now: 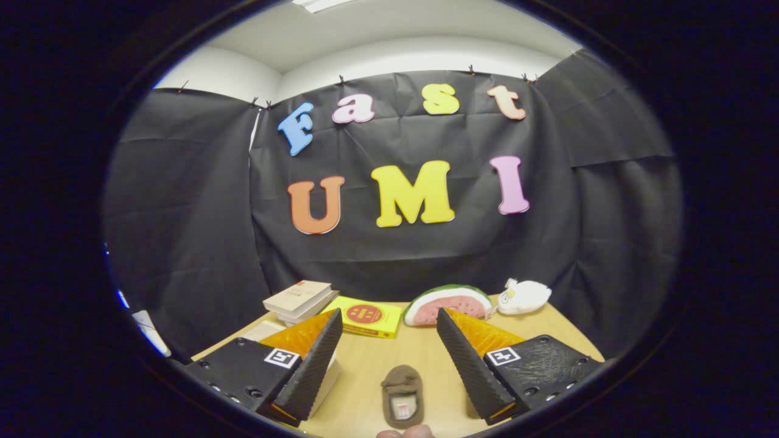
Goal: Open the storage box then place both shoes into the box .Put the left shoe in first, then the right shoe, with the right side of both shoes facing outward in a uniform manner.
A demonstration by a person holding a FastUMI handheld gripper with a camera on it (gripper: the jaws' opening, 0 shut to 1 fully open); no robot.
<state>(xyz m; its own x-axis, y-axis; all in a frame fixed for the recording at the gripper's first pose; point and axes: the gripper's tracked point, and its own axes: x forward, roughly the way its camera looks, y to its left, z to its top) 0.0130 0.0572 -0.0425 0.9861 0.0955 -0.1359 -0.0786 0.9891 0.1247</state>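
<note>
Gripper [389,350] hovers level over the wooden table [377,365], its two fingers spread wide and gripping nothing. Between them, near their base, lies a small brown shoe [403,395], long axis running straight away from the gripper, opening facing up. Beyond the fingertips sit stacked books [299,299], a yellow booklet [366,316], a watermelon-slice toy [449,302] and a white plush [524,296].

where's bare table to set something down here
Bare wood lies ahead of the open gripper, between the brown shoe and the yellow booklet, and right of the right finger, below the white plush. Crowded: the far edge with books, booklet, watermelon slice and plush.
</note>
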